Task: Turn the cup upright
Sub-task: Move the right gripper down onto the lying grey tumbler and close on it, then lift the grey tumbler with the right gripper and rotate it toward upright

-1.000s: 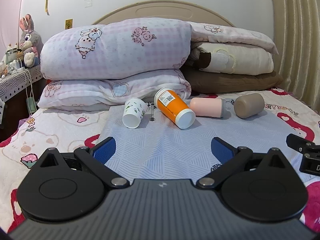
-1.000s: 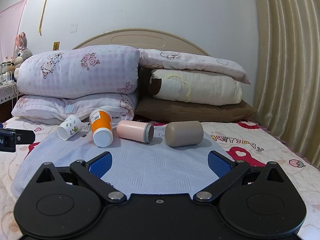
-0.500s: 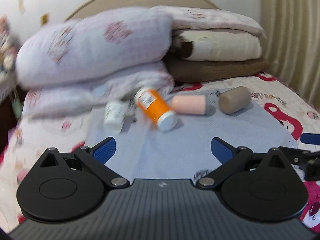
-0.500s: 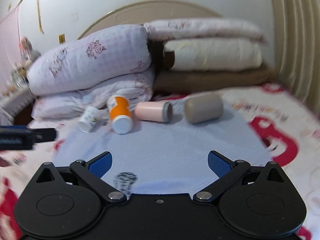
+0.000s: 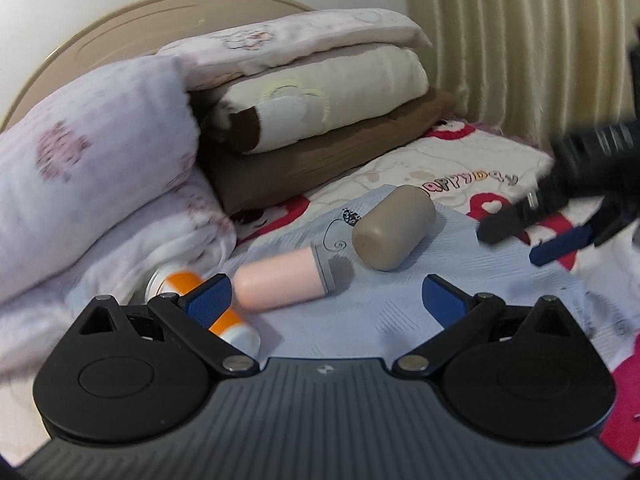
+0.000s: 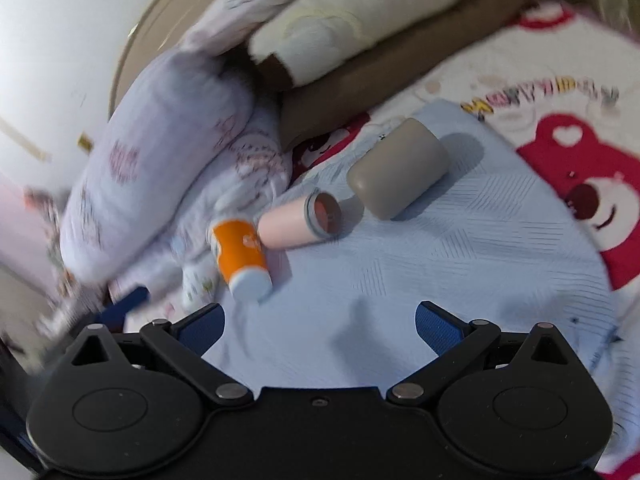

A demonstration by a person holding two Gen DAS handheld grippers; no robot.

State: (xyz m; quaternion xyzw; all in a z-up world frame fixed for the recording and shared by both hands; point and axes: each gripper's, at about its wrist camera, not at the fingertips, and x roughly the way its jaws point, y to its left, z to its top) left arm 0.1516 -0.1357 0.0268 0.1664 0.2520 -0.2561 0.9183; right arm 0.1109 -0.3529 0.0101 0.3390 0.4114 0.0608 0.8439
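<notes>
Several cups lie on their sides on a pale blue cloth (image 6: 440, 264) on the bed. A taupe cup (image 5: 394, 226) (image 6: 398, 168) lies rightmost, a pink cup (image 5: 284, 280) (image 6: 298, 222) beside it with its mouth facing right, then an orange cup (image 6: 240, 258) (image 5: 232, 322) and a small white printed cup (image 6: 196, 284). My left gripper (image 5: 326, 300) is open and empty just before the pink cup. My right gripper (image 6: 320, 322) is open and empty above the cloth; it shows blurred in the left wrist view (image 5: 532, 236), to the right of the taupe cup.
Stacked pillows and folded quilts (image 5: 280, 92) (image 6: 320, 40) lie behind the cups against the headboard (image 5: 120, 36). A curtain (image 5: 520, 32) hangs at the right. The bedsheet with red bear prints (image 6: 572, 172) spreads right of the cloth.
Both grippers have moved forward and closer to the cups and tilted; the views rolled. The right gripper now reaches in near the taupe cup. The cups have not moved.
</notes>
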